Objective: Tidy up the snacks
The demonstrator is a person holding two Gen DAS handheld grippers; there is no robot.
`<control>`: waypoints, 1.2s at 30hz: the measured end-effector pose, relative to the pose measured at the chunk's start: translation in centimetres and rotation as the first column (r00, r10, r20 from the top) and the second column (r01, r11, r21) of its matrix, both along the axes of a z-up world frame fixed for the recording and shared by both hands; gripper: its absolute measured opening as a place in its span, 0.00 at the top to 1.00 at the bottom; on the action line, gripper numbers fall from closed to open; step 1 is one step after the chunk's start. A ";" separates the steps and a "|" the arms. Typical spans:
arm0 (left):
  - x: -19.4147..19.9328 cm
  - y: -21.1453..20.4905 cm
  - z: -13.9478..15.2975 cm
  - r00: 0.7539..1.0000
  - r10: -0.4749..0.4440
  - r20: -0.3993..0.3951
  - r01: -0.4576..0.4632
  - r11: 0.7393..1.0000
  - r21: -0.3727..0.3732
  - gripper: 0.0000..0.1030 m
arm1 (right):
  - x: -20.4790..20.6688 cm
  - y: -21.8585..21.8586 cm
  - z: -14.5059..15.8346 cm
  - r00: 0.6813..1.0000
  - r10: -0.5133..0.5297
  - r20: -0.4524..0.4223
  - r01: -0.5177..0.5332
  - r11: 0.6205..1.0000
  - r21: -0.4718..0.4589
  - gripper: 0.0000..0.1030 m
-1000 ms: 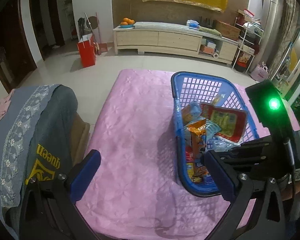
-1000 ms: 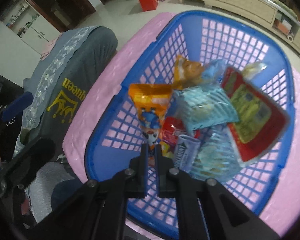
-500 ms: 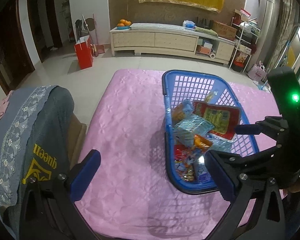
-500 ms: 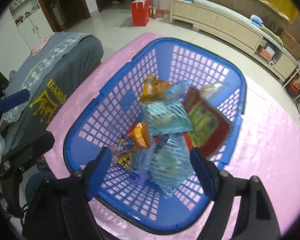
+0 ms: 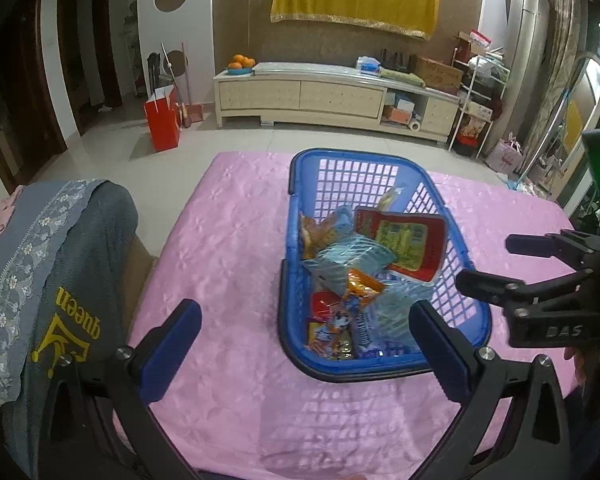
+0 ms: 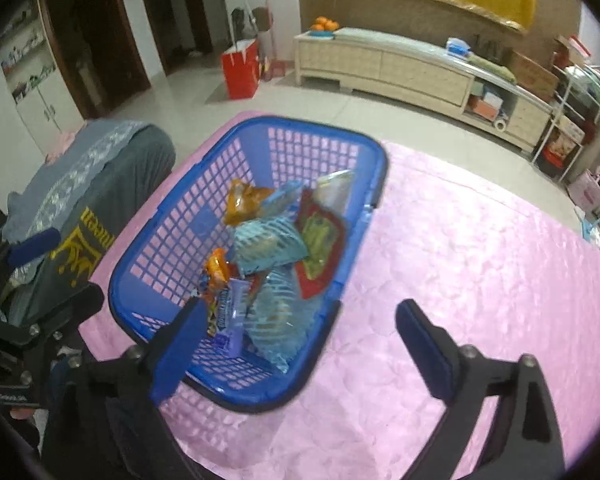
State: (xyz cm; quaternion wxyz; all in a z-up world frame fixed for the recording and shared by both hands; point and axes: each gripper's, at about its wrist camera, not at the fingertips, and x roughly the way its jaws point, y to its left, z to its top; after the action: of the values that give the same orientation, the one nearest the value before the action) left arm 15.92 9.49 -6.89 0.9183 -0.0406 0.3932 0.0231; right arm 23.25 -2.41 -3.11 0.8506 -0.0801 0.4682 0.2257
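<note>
So, blue basket [image 6: 364, 216] parked on the pink tablecloth [image 6: 480, 260], snack packets [image 6: 268, 248] piled inside. Right gripper [image 6: 296, 316] just popped its jaws wide, nothing between them, hovering over the basket's near rim. Left gripper [image 5: 304, 322] spread too, empty, near the basket's near-left corner.

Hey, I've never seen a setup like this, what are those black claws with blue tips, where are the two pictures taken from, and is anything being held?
No robot here: a person holds a two-finger gripper in each hand, and each carries a fisheye camera looking along its fingers. One picture is from the left gripper, the other from the right gripper. Both are open and hold nothing; the right one's jaws have just been opening, with nothing between them. On the pink tablecloth stands a blue basket with snack packets inside, among them an orange packet, a red packet and a light blue packet. A grey cloth lies at the left.
</note>
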 end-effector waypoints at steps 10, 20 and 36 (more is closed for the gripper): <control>-3.3 -4.2 2.2 0.990 -0.007 0.140 0.000 0.999 0.049 0.00 | -4.5 -5.0 2.9 0.988 -0.066 0.143 0.060 0.997 0.046 0.00; -7.7 -7.6 3.7 0.975 -0.013 0.223 0.020 0.999 -0.029 0.00 | -10.8 -8.8 6.5 0.941 -0.141 0.306 0.113 0.988 0.108 0.00; -15.5 -13.3 6.1 0.940 -0.102 0.325 0.085 0.994 0.065 0.00 | -20.4 -13.3 8.5 0.868 -0.264 0.419 0.202 0.961 0.187 0.00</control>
State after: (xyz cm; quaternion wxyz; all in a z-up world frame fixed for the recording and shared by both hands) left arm 0.40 -3.85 -0.84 0.9717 -0.0021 0.2357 -0.0179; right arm 2.85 -15.74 5.40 0.9587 -0.0132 0.2533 0.1287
